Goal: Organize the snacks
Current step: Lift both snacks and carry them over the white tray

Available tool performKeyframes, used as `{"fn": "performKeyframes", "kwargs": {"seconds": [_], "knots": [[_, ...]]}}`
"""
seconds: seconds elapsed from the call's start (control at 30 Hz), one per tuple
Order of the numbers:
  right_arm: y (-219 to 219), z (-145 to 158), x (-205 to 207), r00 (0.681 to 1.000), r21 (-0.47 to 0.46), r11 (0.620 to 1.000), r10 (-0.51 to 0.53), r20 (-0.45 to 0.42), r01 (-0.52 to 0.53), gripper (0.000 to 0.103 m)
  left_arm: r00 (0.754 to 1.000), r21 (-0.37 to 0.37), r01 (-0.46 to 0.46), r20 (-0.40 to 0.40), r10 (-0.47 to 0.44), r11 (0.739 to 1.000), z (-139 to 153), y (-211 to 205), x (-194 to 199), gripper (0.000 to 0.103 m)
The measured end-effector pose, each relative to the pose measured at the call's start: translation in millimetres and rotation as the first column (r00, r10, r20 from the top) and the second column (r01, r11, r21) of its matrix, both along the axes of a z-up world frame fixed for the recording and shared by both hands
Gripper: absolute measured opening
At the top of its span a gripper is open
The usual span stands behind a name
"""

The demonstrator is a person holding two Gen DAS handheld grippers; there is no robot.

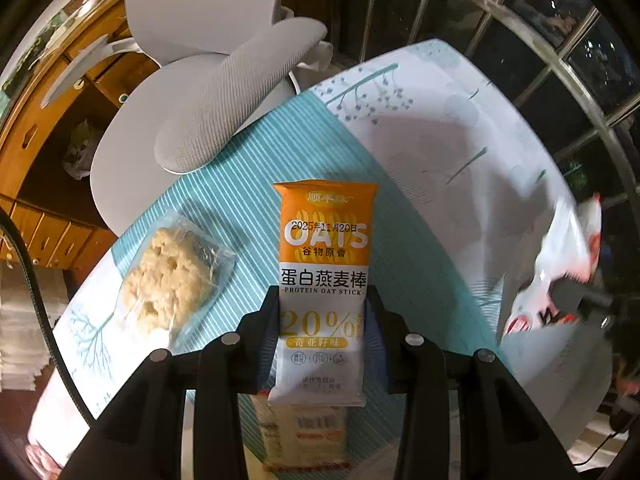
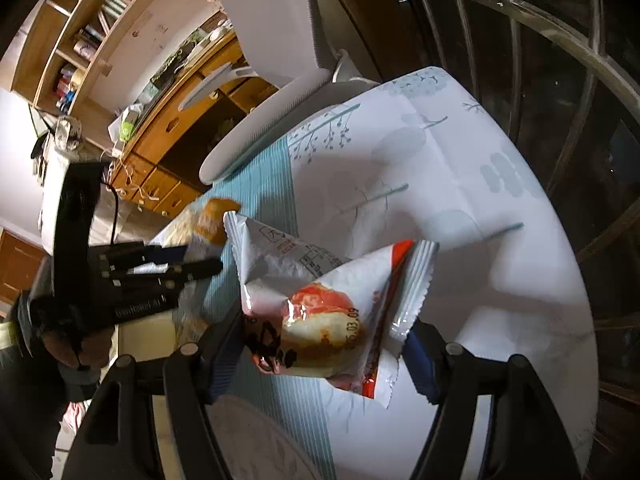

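Note:
An orange-and-white oat bar packet [image 1: 325, 240] stands upright between the fingers of my left gripper [image 1: 323, 308], which is shut on its lower half and holds it above the table. In the right wrist view that left gripper [image 2: 200, 258] points down at the left, with the oat bar [image 2: 212, 220] at its tip. My right gripper [image 2: 324, 336] is shut on a crumpled red-and-white snack packet [image 2: 320, 280], lifted off the cloth. A clear-wrapped puffed rice cake [image 1: 176, 276] lies on the striped cloth to the left of the oat bar.
The table wears a teal-striped and white tree-print cloth [image 2: 460, 184]. A grey office chair [image 1: 224, 92] presses against its far edge. A pale packet [image 1: 308, 432] lies under the left gripper. A grey round object [image 2: 256, 440] sits near the front. Window bars [image 2: 560, 60] stand at the right.

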State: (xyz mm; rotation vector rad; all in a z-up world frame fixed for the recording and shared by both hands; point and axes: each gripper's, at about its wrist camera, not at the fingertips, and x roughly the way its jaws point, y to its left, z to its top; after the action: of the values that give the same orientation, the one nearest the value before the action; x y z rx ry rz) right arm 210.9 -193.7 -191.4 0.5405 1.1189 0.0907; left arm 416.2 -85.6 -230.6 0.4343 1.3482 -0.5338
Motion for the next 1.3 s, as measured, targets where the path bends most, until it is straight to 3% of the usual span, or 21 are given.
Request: {"fn": "performKeyframes", "kwargs": {"seconds": [0.37, 0.6, 0.9, 1.3], "knots": [[17, 36, -50, 0.998, 0.01, 0.998, 0.066, 0.01, -0.066, 0.069, 0.988, -0.103, -0.151, -0.022, 0.15, 0.983, 70, 20, -67, 0.038], [44, 42, -86, 0.993, 0.099, 0.988, 0.119, -0.015, -0.117, 0.069, 0.971, -0.144, -0.239, -0.028, 0.238, 0.96, 108, 55, -130, 0.038], [90, 55, -127, 0.98, 0.133, 0.975, 0.188, -0.071, -0.177, 0.068, 0.923, -0.197, -0.384, -0.084, 0.374, 0.902, 126, 126, -197, 0.039], [162, 76, -164, 0.98, 0.079, 0.985, 0.163, -0.116, -0.154, 0.068, 0.906, -0.268, -0.424, -0.131, 0.403, 0.865, 131, 220, -263, 0.039]]}}
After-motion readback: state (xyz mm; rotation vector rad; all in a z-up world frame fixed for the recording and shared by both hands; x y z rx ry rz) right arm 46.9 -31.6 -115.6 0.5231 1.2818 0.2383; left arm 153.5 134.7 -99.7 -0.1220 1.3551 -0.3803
